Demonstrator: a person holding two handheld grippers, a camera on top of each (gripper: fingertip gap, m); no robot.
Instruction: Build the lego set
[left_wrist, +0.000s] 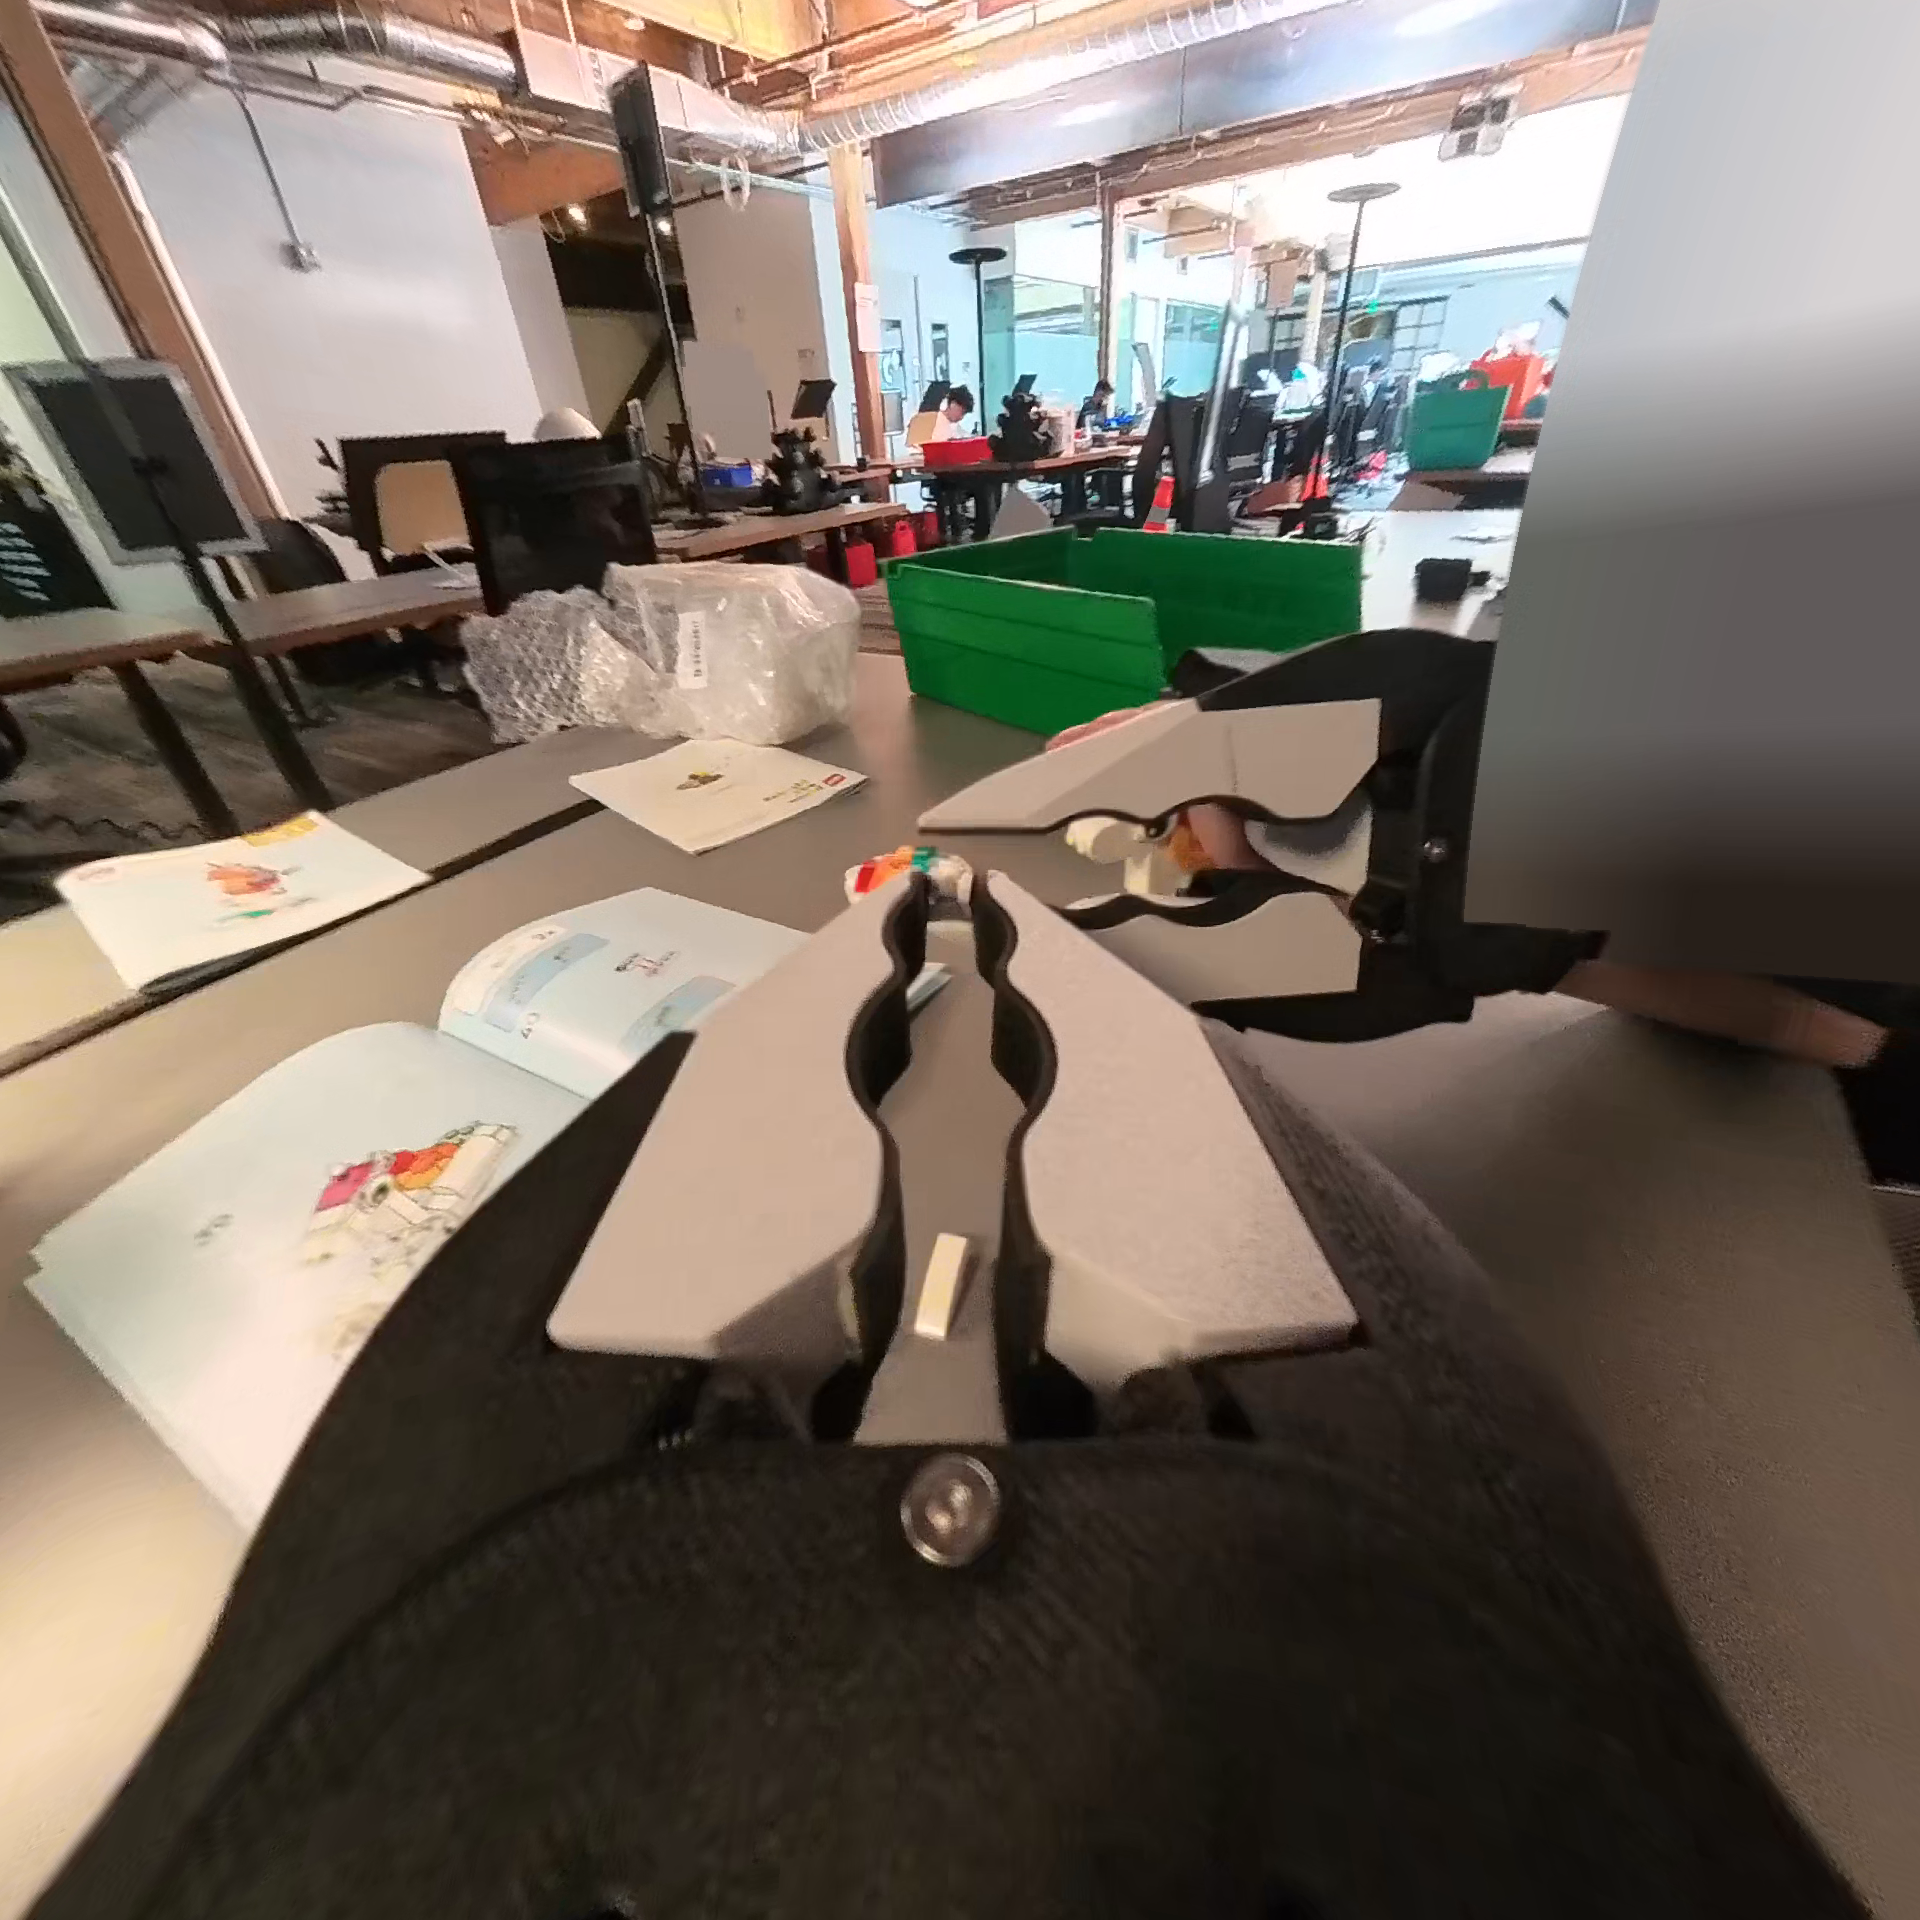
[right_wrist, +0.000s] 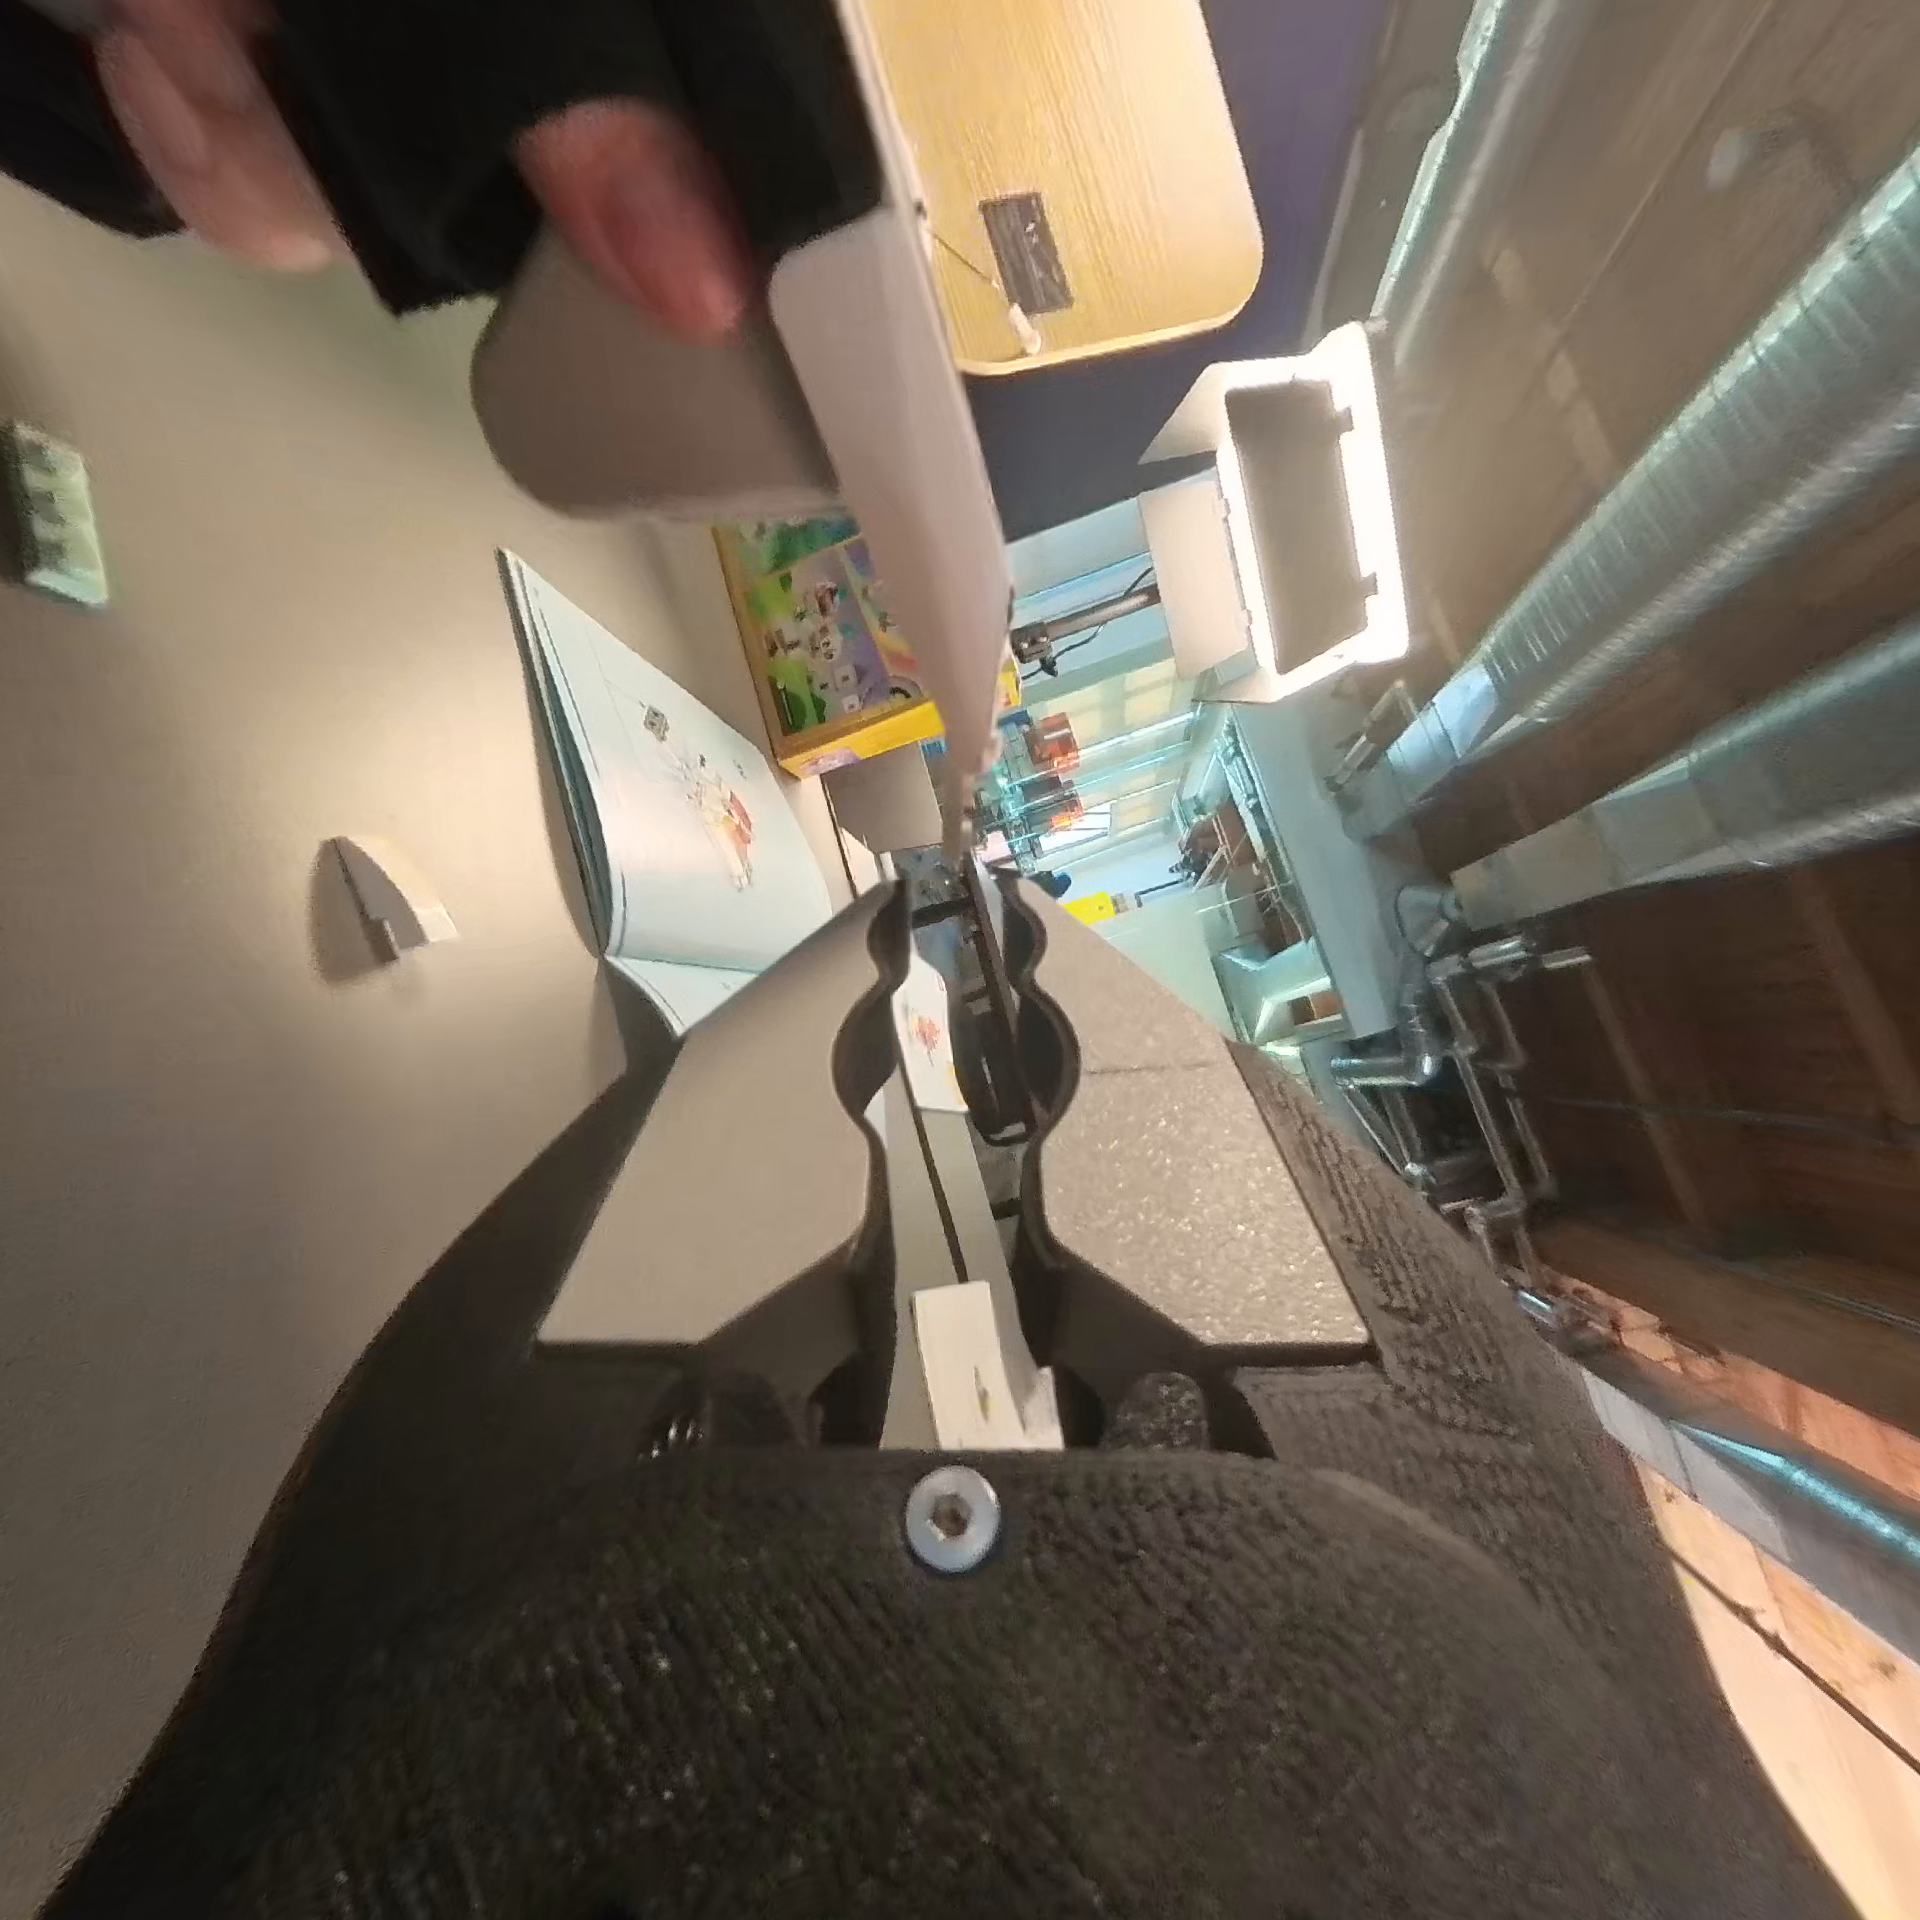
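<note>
Left gripper (left_wrist: 945, 891) narrowed, tips pinching the small multicolor lego build (left_wrist: 902, 871) just above the grey table (left_wrist: 727, 831); loose white brick (left_wrist: 943, 1284) lies between its fingers nearer the camera. Open instruction booklet (left_wrist: 312, 1164) lies left. Right gripper (left_wrist: 997, 805) turned sideways, nearly closed, grasp unclear. Green bin (left_wrist: 1029, 634) sits farther back.

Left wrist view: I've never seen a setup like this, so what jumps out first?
Two grey-and-black pincers meet mid-table: the left gripper nips a small colourful lego model, with the right gripper coming in sideways from the right. An open instruction booklet lies left, and a green bin sits behind.
</note>
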